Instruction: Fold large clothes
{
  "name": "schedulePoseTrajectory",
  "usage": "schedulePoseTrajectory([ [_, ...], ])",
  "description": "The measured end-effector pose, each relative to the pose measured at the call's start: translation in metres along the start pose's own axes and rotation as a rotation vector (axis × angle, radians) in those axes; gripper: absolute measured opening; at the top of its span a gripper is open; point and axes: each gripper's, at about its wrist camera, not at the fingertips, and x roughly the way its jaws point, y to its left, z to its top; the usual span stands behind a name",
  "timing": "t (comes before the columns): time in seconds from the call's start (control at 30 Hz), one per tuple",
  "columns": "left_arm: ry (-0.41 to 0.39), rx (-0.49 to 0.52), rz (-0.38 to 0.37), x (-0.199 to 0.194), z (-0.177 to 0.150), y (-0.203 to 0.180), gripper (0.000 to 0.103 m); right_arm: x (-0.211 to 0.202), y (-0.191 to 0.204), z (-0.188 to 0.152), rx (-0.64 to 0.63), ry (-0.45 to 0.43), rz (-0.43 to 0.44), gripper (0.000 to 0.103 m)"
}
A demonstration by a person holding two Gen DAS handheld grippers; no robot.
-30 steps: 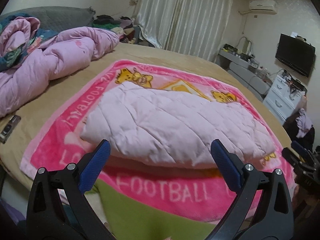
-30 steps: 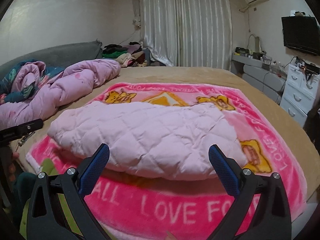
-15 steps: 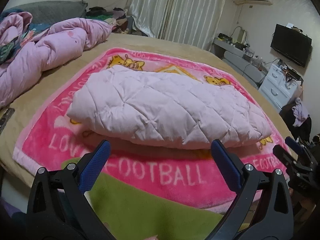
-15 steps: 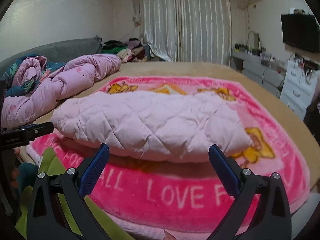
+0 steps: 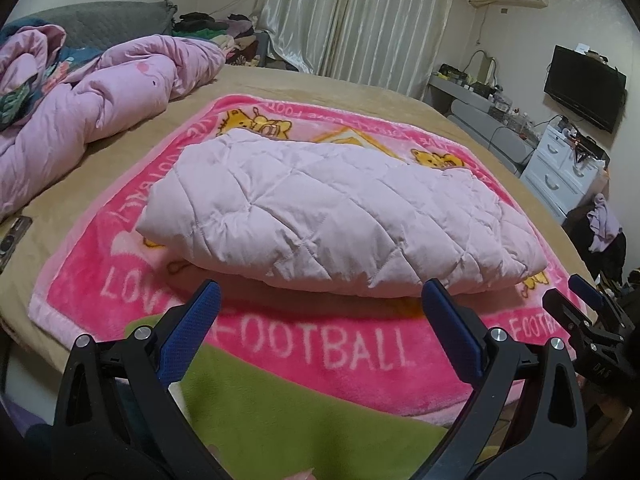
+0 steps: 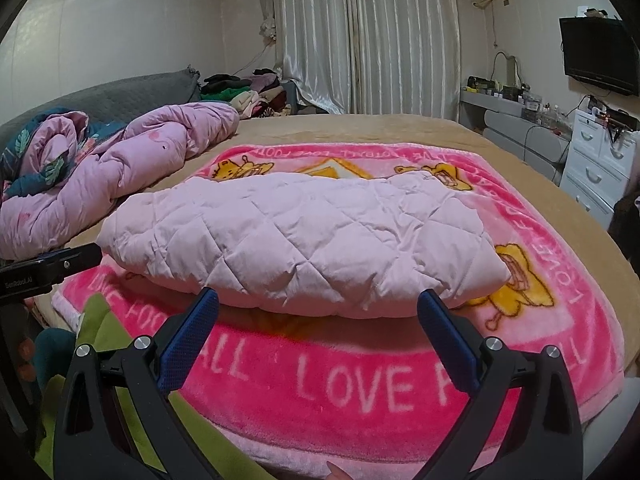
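Note:
A pale pink quilted garment (image 5: 336, 216) (image 6: 304, 244) lies folded into a thick bundle on a pink "FOOTBALL" blanket (image 5: 304, 344) (image 6: 360, 388) spread on the bed. My left gripper (image 5: 320, 304) hovers open just in front of the bundle's near edge, nothing between its blue pads. My right gripper (image 6: 318, 312) is also open and empty, close to the same near edge. In the left wrist view the right gripper (image 5: 580, 304) shows at the far right edge. In the right wrist view part of the left tool's black body (image 6: 52, 264) shows at the left edge.
A crumpled pink duvet (image 5: 80, 120) (image 6: 100, 176) lies on the bed's left side. A green garment (image 5: 304, 420) worn by the person fills the foreground. A white drawer unit (image 5: 560, 168), grey bench and wall TV (image 5: 584, 84) stand to the right. A dark device (image 5: 12, 236) lies at the bed's left edge.
Both grippers have drawn back a little and lowered toward the bed's near edge, staying open. The folded garment has not moved.

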Motion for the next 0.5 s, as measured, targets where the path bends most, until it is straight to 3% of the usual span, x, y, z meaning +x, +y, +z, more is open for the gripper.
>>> schedulePoseTrajectory([
  [0.5, 0.0, 0.001, 0.007, -0.0014, 0.0006, 0.0016, 0.094, -0.002, 0.0005, 0.0026, 0.0, -0.005, 0.0, 0.099],
])
